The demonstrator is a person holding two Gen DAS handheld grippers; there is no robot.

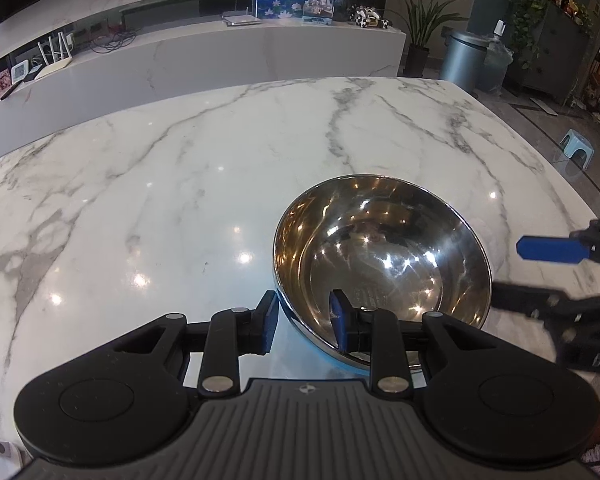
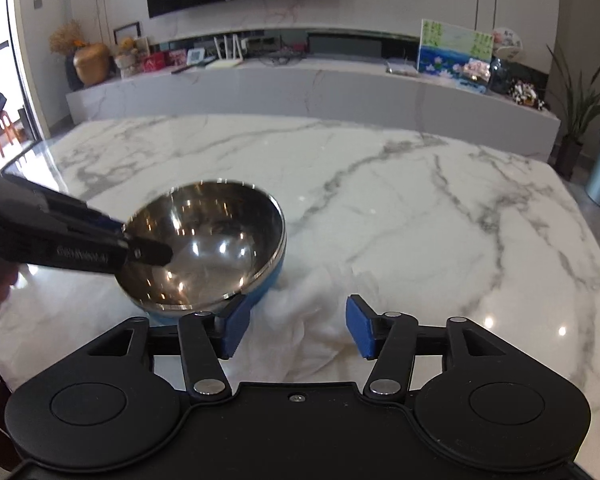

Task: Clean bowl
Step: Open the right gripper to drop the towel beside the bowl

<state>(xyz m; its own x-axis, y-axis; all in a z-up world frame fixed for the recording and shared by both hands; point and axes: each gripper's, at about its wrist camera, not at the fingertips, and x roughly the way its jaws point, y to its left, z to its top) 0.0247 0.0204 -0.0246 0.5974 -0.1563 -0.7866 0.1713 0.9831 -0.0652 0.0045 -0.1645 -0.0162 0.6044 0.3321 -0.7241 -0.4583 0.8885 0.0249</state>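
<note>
Currently the steel bowl, mirror-bright inside and blue outside, sits upright on the marble surface. Left tongs clamp its near rim, one pad inside, one outside. Right tongs stand open above a white cloth beside the bowl.

Your left gripper straddles the near rim of the steel bowl: one blue-padded finger sits outside the wall, the other inside it. The pads look pressed on the rim, though glare off the metal makes the contact hard to confirm. The bowl rests on the white marble table, its polished inside empty and speckled with reflections. At the right edge your right gripper comes in blurred, its blue pad just beside the bowl's far side and its jaws apart, with nothing between them.
</note>
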